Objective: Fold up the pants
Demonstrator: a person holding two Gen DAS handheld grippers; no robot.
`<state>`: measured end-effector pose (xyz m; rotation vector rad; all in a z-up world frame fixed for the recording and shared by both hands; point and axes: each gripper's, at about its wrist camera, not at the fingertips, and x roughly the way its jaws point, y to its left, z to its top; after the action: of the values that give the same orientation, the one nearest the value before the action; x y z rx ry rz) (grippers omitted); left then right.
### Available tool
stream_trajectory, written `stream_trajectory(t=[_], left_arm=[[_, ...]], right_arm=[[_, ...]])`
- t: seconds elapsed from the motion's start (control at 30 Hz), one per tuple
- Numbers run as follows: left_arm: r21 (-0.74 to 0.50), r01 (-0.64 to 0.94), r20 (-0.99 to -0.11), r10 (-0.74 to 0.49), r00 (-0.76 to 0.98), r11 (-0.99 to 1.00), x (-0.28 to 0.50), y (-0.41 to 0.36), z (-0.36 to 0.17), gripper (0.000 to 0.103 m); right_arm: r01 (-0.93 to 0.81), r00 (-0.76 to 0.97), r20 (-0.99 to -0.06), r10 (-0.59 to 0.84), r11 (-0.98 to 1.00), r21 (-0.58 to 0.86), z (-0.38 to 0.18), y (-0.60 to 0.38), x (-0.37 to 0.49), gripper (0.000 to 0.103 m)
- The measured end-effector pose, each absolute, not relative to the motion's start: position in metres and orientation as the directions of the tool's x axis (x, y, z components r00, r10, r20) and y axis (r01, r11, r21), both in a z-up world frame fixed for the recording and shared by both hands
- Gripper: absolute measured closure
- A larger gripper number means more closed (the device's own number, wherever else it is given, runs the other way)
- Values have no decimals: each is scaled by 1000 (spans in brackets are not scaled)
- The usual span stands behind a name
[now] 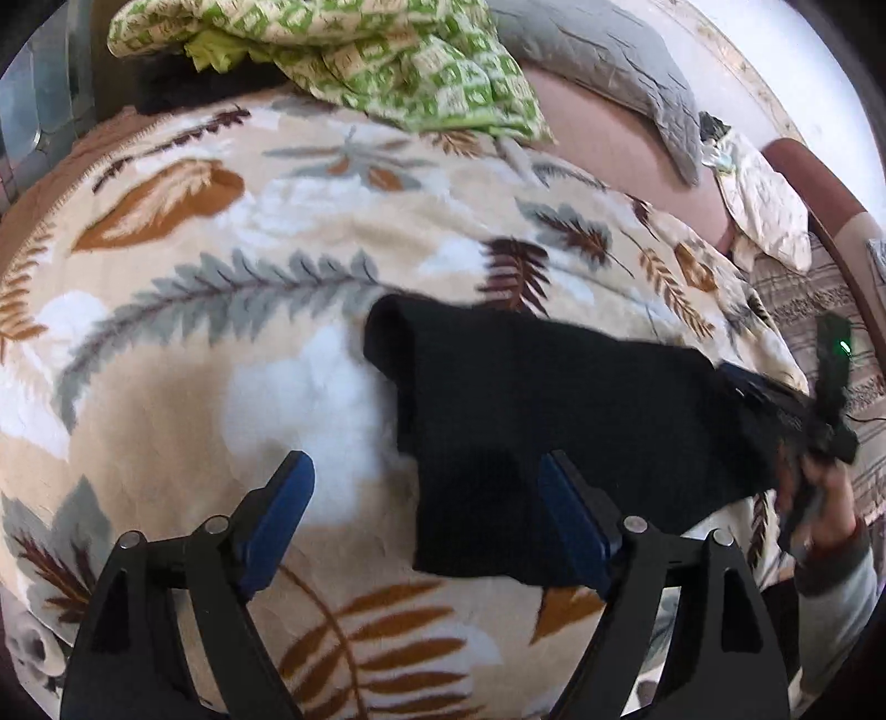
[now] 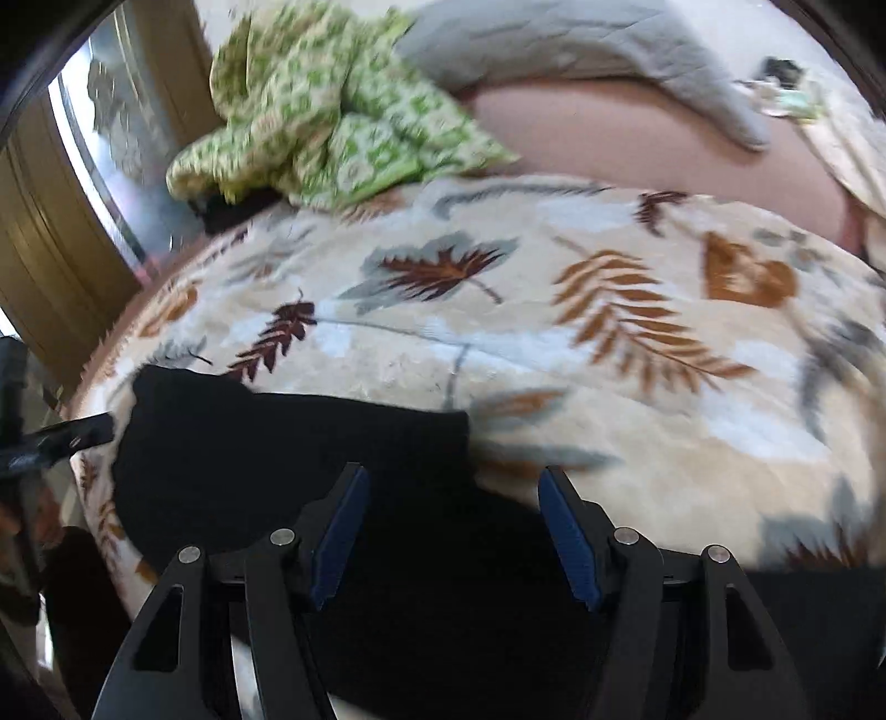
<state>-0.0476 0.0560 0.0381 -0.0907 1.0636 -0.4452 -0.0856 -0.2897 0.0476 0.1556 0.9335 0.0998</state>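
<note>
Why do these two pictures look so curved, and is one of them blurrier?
Both views bulge from fisheye lenses, with dark corners. The right wrist view is blurrier: the green patterned cloth and leaf blanket smear. The left wrist view is sharper, though the black pants show little detail.

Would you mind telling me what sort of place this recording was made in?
Most likely a bedroom at home: the black pants lie on a bed under a leaf-patterned blanket, with a grey pillow and a crumpled green-and-white cloth at its far end.
</note>
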Motion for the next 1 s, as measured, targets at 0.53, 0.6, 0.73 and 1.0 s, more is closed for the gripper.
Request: stream_trajectory(t=[0.53, 0.6, 0.73, 1.0], left_arm=[[-181, 531, -788, -445, 425, 828, -30, 3, 91, 90], [-172, 534, -783, -444, 436, 828, -21, 1, 92, 90], [-125, 501, -840, -360, 406, 856, -6, -4, 56, 90], [-173, 354, -822, -333, 463, 919, -3, 25, 47, 45]], right_arm=[[-4, 652, -722, 232, 953, 303, 50, -309, -78, 96], [10, 663, -706, 248, 940, 340, 52, -315, -79, 96], [48, 660, -710, 246, 929, 367, 43, -320, -75, 96], [85, 630, -762, 150, 962, 260, 35, -316, -82, 62]])
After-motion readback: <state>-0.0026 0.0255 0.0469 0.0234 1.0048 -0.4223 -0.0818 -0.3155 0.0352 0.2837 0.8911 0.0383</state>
